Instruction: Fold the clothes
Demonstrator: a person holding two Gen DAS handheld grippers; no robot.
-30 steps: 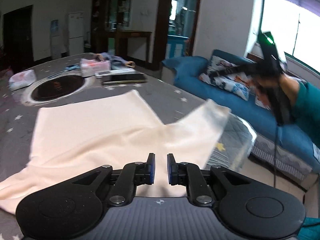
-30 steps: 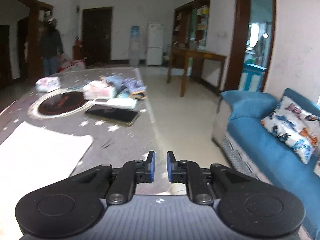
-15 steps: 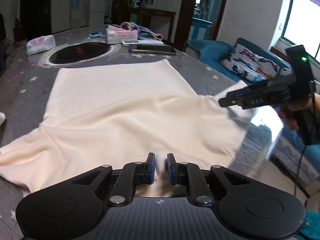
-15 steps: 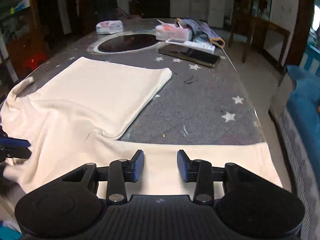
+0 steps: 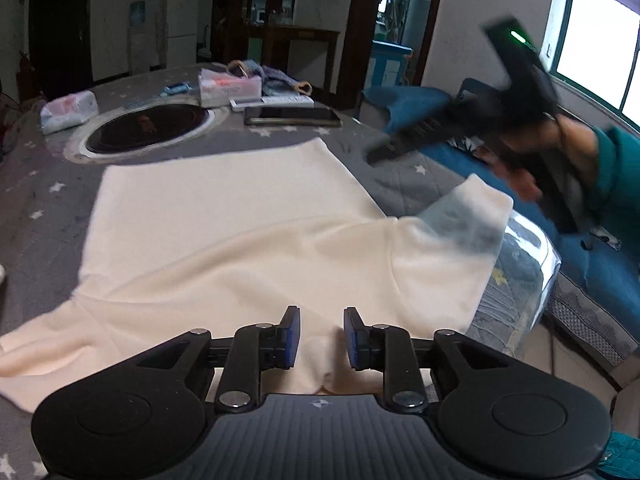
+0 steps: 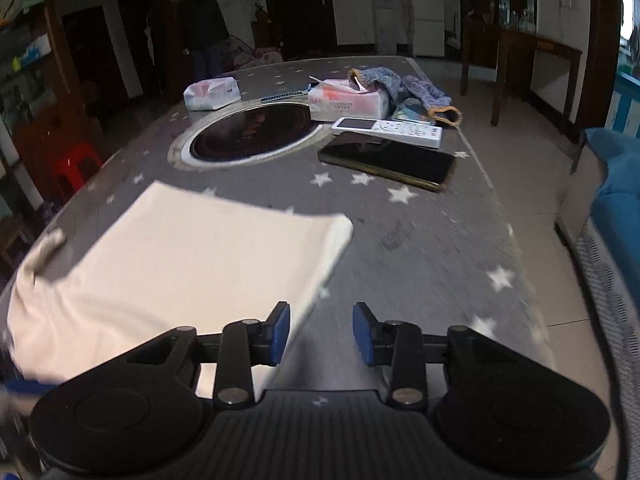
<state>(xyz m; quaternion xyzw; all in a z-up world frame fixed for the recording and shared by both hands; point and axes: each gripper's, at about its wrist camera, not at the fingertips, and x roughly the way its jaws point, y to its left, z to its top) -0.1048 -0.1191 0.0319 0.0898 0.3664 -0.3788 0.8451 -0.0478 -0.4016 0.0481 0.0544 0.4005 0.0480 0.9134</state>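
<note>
A cream shirt (image 5: 240, 232) lies spread flat on the grey star-patterned desk (image 5: 44, 200), one sleeve reaching toward the desk's right edge. The left gripper (image 5: 319, 338) sits low over the shirt's near hem, its fingers parted with nothing between them. The right gripper (image 6: 320, 334) hangs above the desk beside the shirt's edge, fingers wide apart and empty. A phone (image 6: 388, 160) lies farther back.

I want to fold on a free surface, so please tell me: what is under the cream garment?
The cream garment lies on a grey star-patterned table cover. One sleeve reaches the table's near edge. Anything directly beneath the cloth is hidden.
</note>
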